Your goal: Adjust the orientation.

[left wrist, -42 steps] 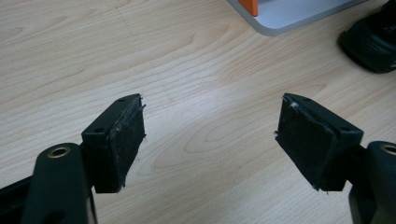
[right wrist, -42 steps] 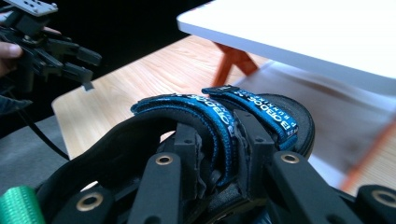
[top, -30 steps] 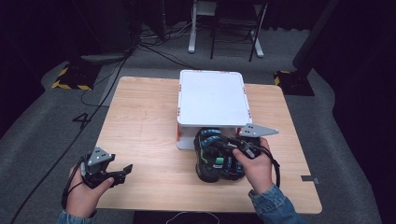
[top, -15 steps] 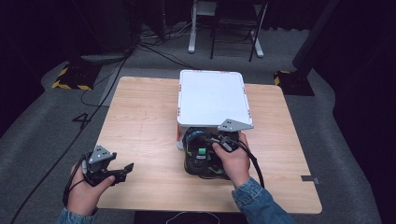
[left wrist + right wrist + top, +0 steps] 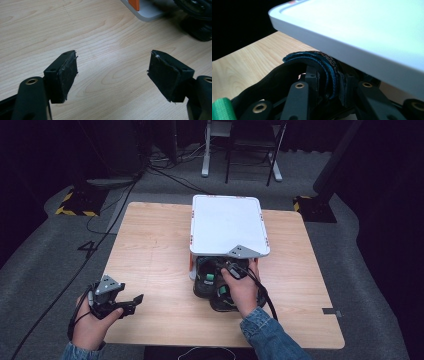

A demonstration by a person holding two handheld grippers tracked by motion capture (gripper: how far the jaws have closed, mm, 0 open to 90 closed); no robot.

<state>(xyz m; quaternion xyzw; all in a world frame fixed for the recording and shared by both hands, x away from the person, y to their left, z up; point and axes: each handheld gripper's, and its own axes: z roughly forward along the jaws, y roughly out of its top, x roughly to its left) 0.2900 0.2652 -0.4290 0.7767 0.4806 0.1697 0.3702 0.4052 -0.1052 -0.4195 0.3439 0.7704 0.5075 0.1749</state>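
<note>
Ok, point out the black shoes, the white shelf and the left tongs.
Black shoes with green tabs (image 5: 204,279), high view, upper of the left shoe.
White rectangular shelf (image 5: 225,222), high view, middle of its top.
Left tongs (image 5: 112,72), left gripper view, midway between the open pads.

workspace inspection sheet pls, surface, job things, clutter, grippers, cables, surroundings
surface: light wooden table, bare around the work.
job's things: pair of black shoes with green accents at the front of a white shelf, partly under its top; dark blue tongue of one shoe pinched.
clutter: nothing seen.
grippers: right gripper shut on the shoe tongue, just below the shelf edge; left gripper open, over bare wood at the table's near left.
cables: black cable trails from the right gripper; more black cables on the floor beyond.
surroundings: grey carpet, hazard-striped blocks, dark backdrop.
</note>
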